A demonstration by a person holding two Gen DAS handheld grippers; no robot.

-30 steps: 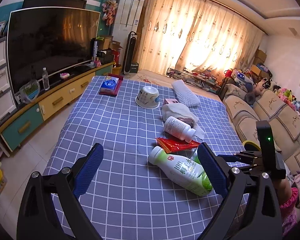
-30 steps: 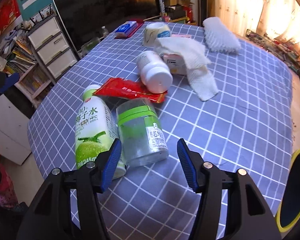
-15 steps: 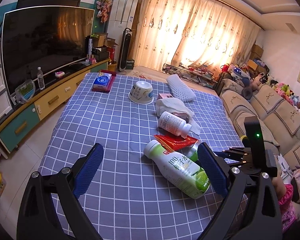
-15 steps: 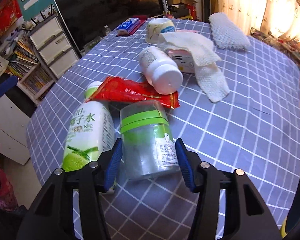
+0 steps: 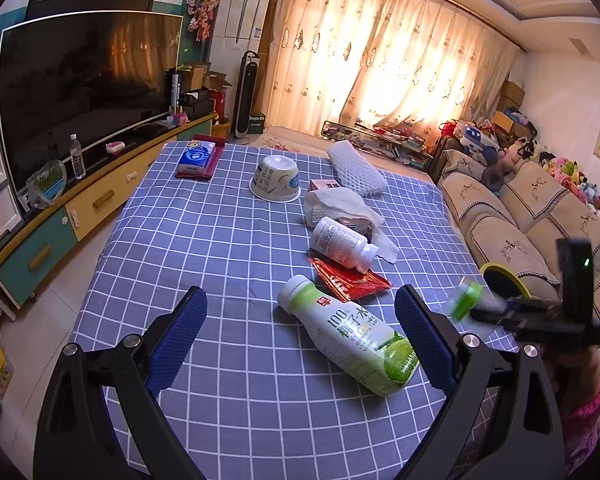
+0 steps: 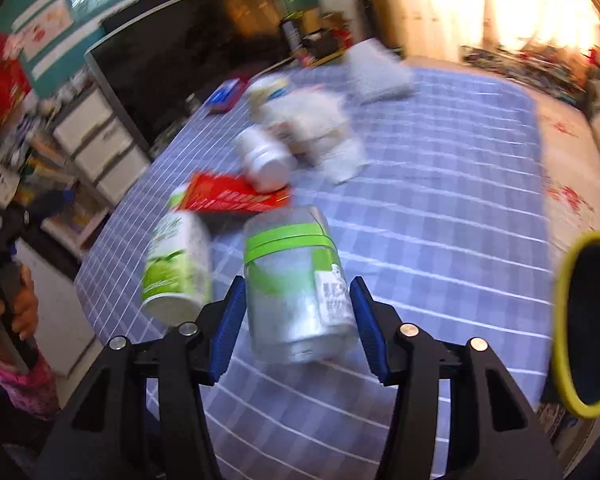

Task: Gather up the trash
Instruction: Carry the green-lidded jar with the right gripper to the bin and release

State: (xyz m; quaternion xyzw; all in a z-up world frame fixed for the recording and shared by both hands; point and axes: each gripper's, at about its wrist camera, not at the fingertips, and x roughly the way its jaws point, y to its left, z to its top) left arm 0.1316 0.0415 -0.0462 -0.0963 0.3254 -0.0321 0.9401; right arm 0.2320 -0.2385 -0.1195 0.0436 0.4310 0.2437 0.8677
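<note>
The left gripper (image 5: 300,328) sits at the bottom of its view with its two blue jaws wide apart and nothing between them. Just past it, in the lower middle, one green and white drink bottle (image 5: 350,334) lies on its side on the blue checked cloth (image 5: 204,248). Its label shows "100" and some Chinese writing.

At the lower right of the left view, the right gripper (image 6: 298,320) has one clear jar (image 6: 298,284) with a green band squeezed between its two blue pads. The jaws have just been closing on it. The jar is off the cloth and looks blurry. It has a small white label, too blurred to read. One dark bin with a yellow rim (image 6: 588,324) shows at the right edge of the right view.

Further up the cloth lies one red snack wrapper (image 5: 350,280), then one white pill bottle (image 5: 342,244) on its side with print too small to read. Behind it is one crumpled white tissue (image 5: 340,204), with a small pink box peeking out.

Further still, there is one paper bowl (image 5: 275,178) turned upside down, one white foam net (image 5: 356,168) and one blue tissue pack (image 5: 196,158) on a red tray. At the upper left stands one big dark TV (image 5: 84,84).
</note>
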